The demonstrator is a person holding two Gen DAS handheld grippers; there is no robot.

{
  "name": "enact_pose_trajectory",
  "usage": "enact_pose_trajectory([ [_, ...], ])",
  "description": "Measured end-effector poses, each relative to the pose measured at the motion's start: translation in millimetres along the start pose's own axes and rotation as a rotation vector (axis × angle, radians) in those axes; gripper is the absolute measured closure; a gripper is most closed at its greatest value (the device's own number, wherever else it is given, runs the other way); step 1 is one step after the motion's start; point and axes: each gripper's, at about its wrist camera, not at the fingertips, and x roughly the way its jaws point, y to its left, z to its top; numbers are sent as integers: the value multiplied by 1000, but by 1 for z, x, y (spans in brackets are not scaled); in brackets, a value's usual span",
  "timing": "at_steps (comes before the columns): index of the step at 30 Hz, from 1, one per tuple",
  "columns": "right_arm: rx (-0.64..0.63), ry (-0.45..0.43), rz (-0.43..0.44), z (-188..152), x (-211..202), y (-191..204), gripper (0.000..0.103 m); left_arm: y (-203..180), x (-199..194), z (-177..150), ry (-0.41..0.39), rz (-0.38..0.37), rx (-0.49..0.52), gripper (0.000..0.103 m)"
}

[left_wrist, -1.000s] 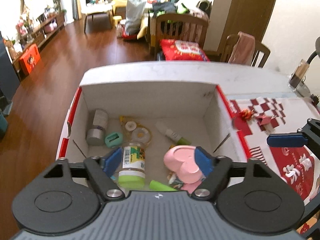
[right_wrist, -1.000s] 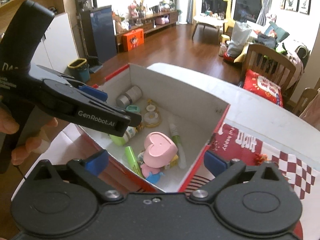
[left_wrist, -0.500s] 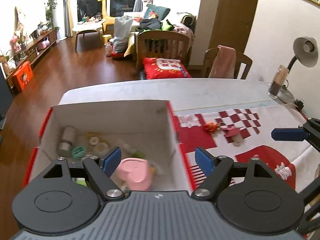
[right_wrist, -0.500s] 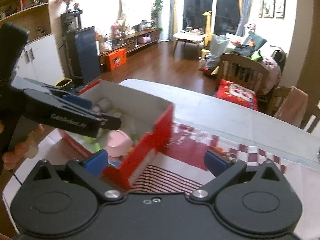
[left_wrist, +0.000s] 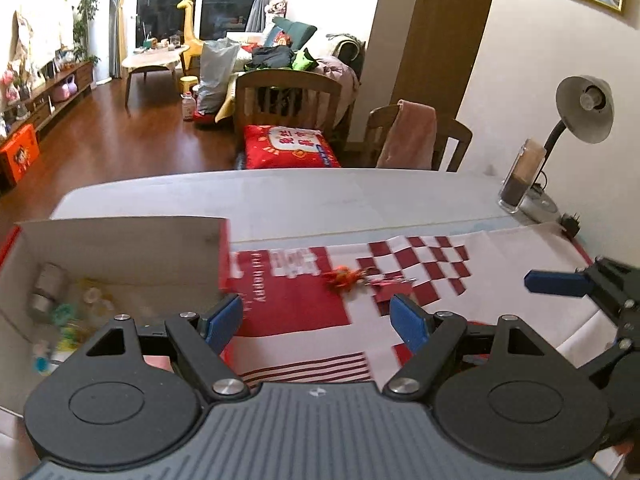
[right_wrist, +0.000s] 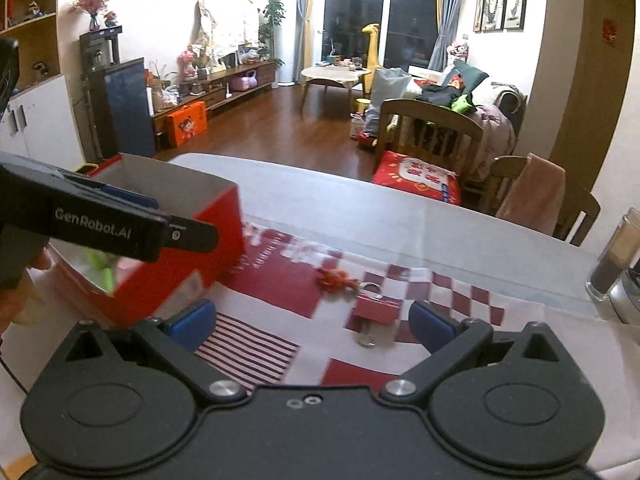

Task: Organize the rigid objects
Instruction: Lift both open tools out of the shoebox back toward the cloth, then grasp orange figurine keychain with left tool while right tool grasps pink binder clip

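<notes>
Just ahead of my right tongs [right_wrist: 312,326], on the red-and-white printed cloth [right_wrist: 280,284], lies a small red boxy trinket [right_wrist: 376,308] with a metal ring, and beside it a frilly orange-red charm [right_wrist: 336,278]; both are too blurred for me to say what they are. My right tongs stand wide with nothing between the blue pads, and the trinket sits beyond the tips. My left tongs [left_wrist: 318,320] are wide and empty too, hovering over the cloth near the same blurred charm [left_wrist: 344,276]. To the left stands the open cardboard box [left_wrist: 120,248], red outside and plain grey-white inside, its near edge cut off by my tongs. Its contents are smeared: a silvery cylinder [left_wrist: 46,290] and some pale green and yellow bits are all I can make out. At the table's far right stand a clear glass of dark stuff [left_wrist: 520,180] and a grey gooseneck lamp [left_wrist: 584,110]. Wooden chairs [left_wrist: 288,100] crowd the far edge.
</notes>
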Motion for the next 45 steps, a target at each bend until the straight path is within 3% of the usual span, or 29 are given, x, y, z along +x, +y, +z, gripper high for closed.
enact_pose_trajectory([
  [9,5,26,-21,-21,26,-40,2,-41,60,2,28,38,14,22],
  [16,-2,42,-24,-29,56,-52,5,-46,110,0,47,81,-5,22],
  [26,-4,85,-21,-33,109,-62,18,-44,165,2,86,142,74,22],
  [36,-9,88,-21,-35,136,-59,27,-44,199,-5,155,161,166,22],
  [45,2,84,-20,-33,153,-59,32,-45,215,-6,164,164,192,22],
])
